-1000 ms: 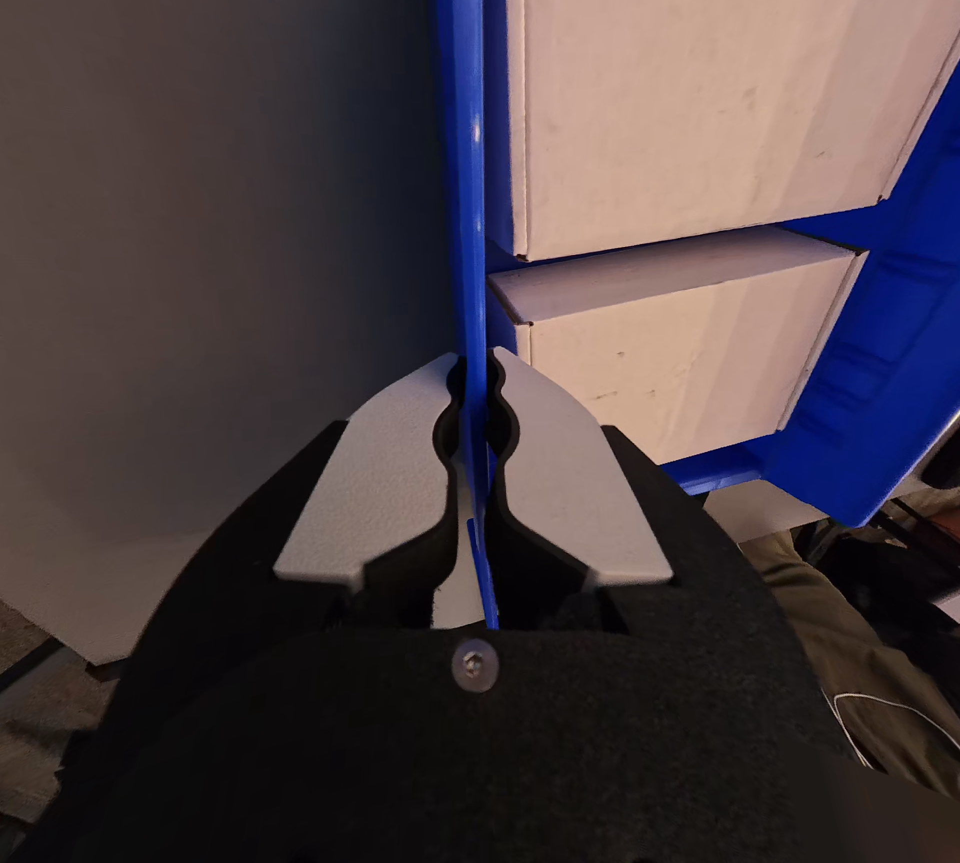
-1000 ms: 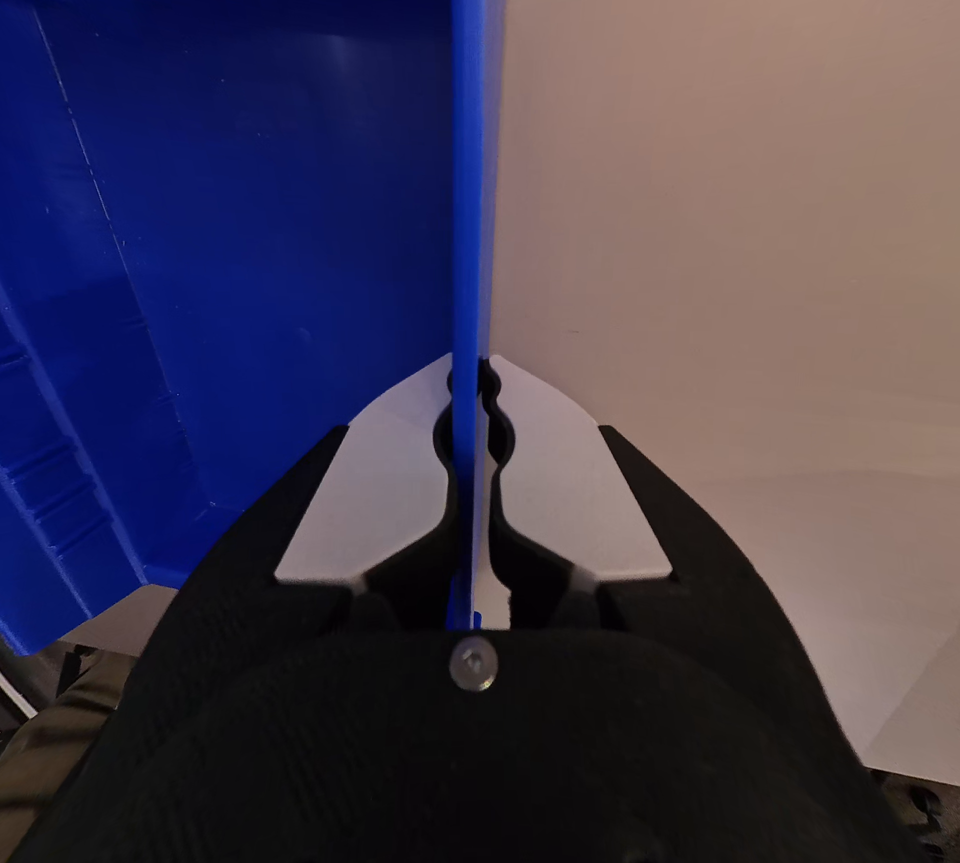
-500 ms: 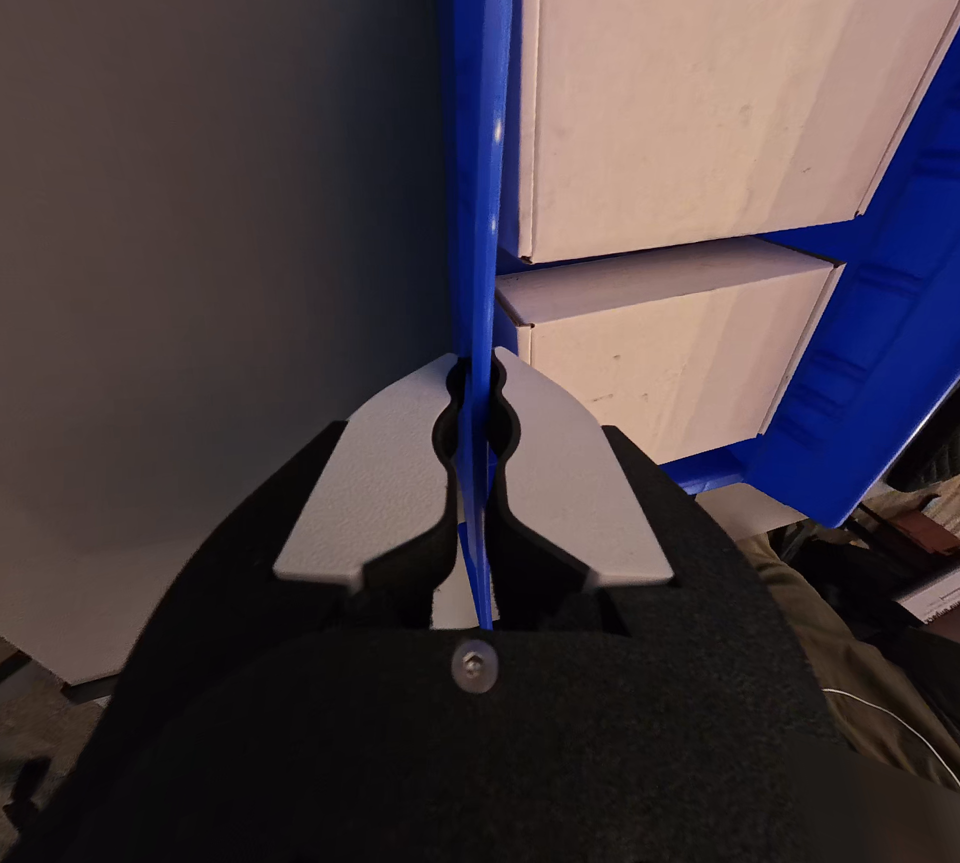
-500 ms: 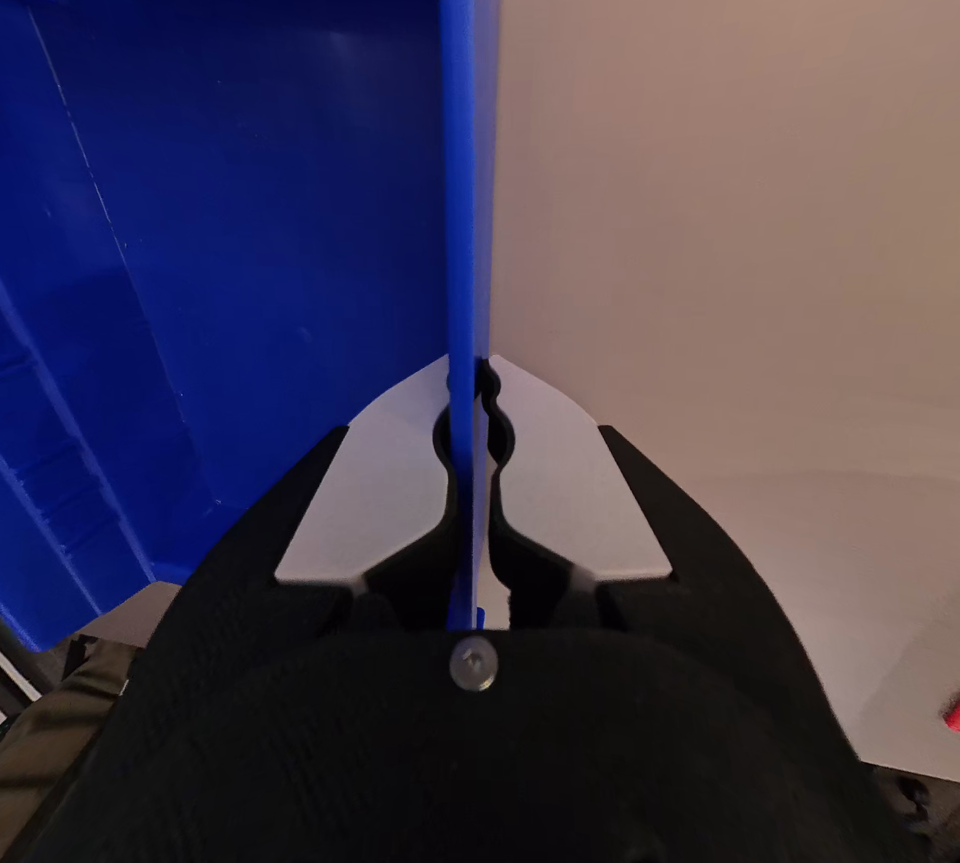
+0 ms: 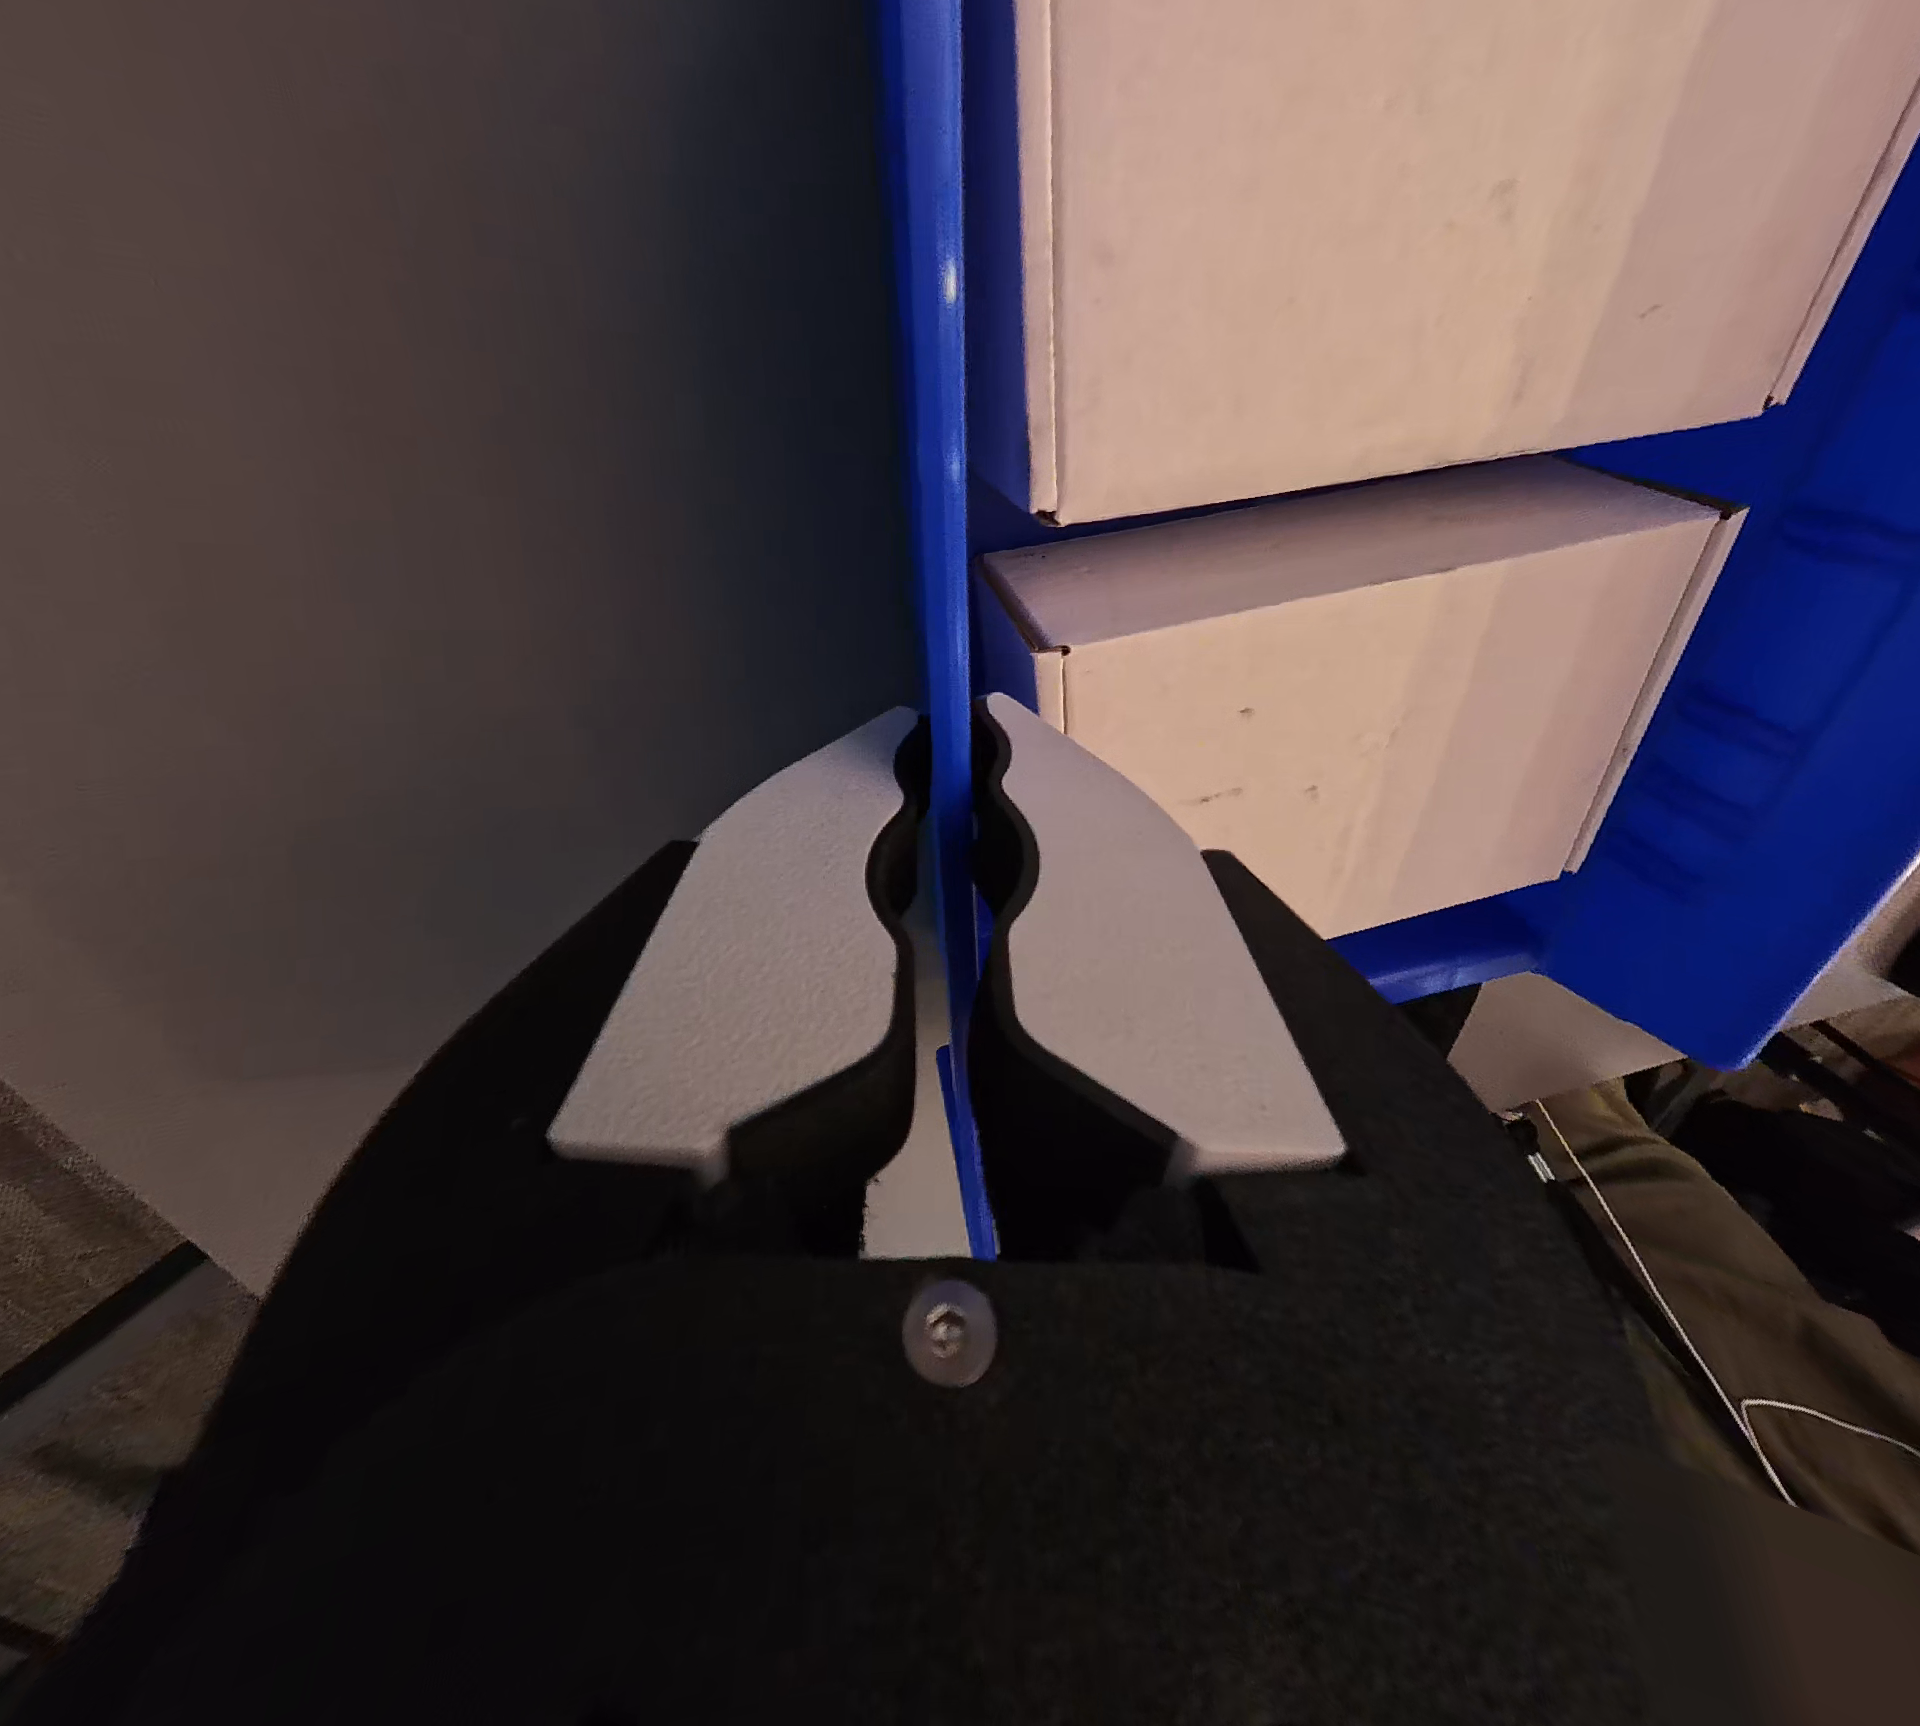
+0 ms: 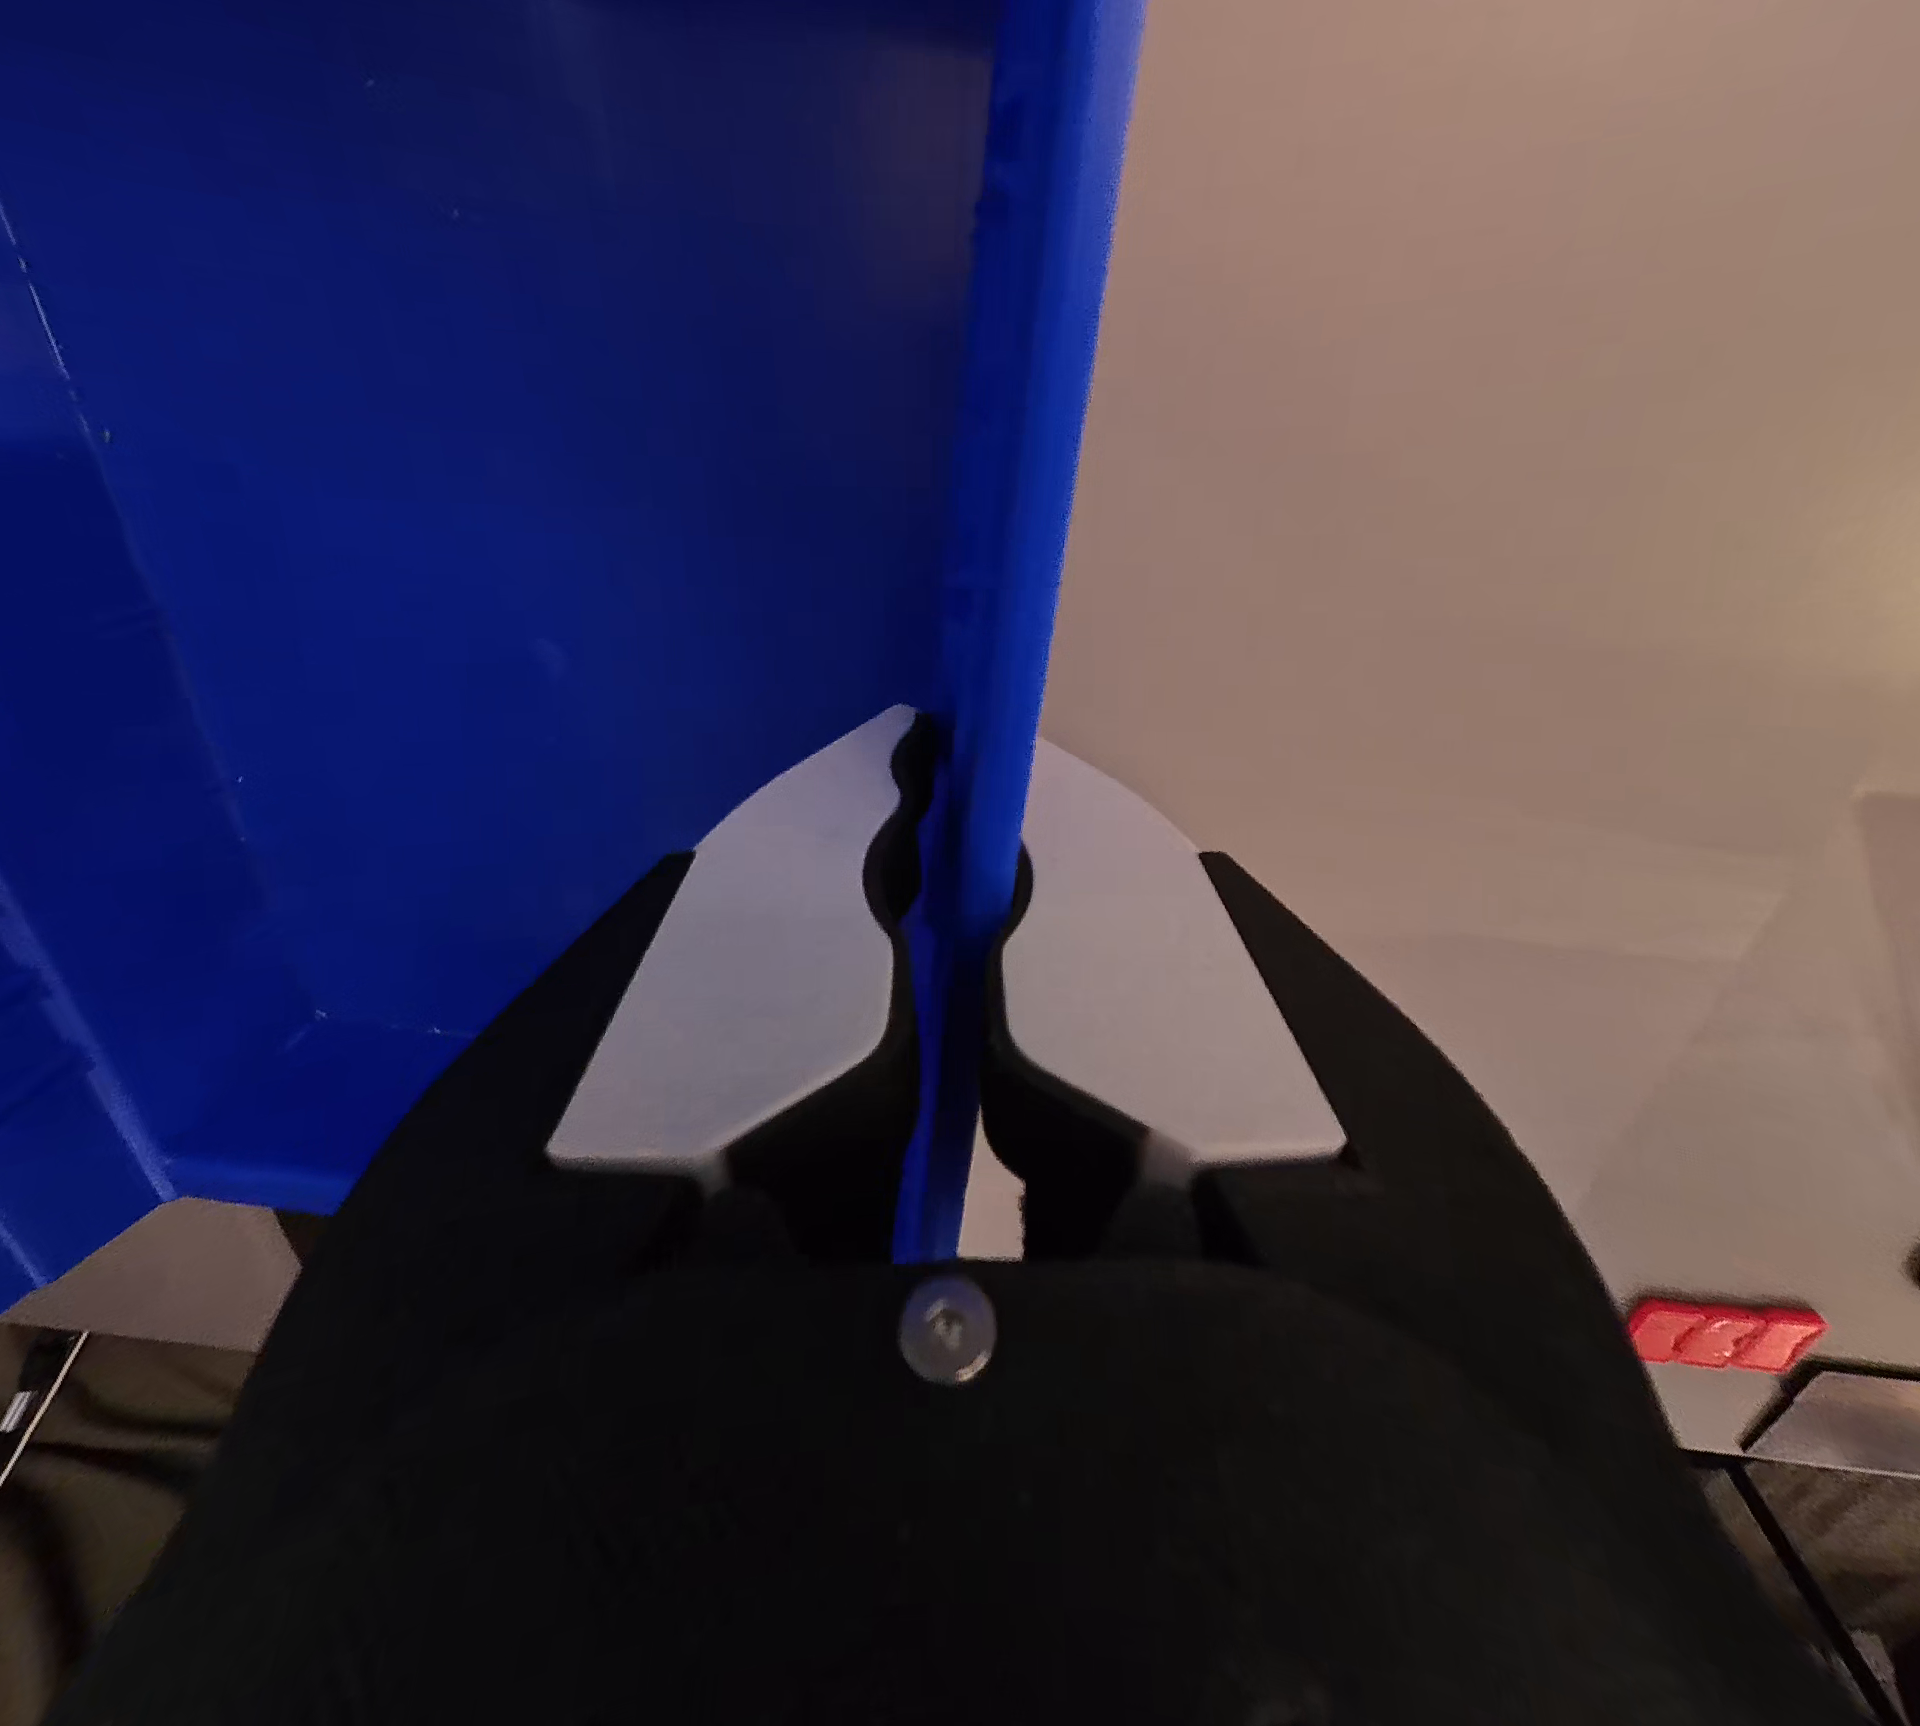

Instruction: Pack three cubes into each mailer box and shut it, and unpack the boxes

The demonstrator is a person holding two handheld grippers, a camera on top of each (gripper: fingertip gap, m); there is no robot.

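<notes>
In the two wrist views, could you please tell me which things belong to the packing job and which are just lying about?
Part of the job:
- blue bin, its walls clamped by the left gripper and the right gripper
- upper white mailer box, shut, in the bin
- lower white mailer box, shut, in the bin

Just lying about:
- red object beyond the table edge
- carpeted floor

My white tabletop (image 5: 416,429) fills the left of the left view in dim, warm light; grey carpet (image 5: 73,1261) shows at lower left.
</notes>
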